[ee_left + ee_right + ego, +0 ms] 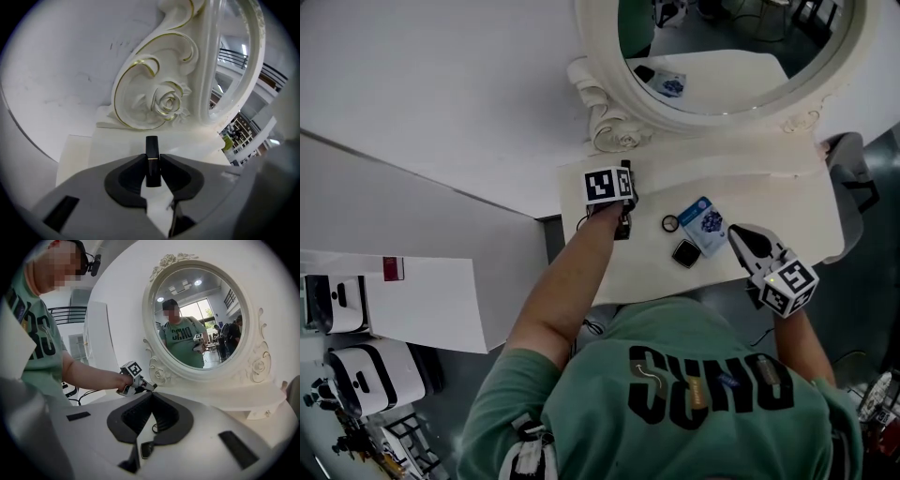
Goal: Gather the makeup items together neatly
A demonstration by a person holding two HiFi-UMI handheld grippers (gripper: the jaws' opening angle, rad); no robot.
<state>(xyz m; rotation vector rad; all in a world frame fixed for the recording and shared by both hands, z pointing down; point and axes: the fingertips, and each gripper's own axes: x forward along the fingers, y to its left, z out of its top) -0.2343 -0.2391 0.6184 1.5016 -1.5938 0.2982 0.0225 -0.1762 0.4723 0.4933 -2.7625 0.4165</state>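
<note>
My left gripper (pixel 152 158) is shut on a black lipstick tube (pixel 151 146) with a thin gold band, held upright just over the white tabletop before the mirror's carved base. In the head view the left gripper (pixel 625 174) is at the table's left part, under the mirror. Right of it lie a small dark ring (pixel 670 223), a blue and white packet (pixel 704 225) and a black square compact (pixel 685 253). My right gripper (pixel 741 236) hovers just right of the packet with its jaws together and nothing in them. In the right gripper view (pixel 151 395) the compact (pixel 146 449) shows below the jaws.
An ornate white oval mirror (pixel 609 122) stands along the back of the white dressing table (pixel 769 192), its scrolled base (pixel 154 101) close ahead of the left gripper. A grey chair (pixel 853 164) is at the table's right end. White walls lie to the left.
</note>
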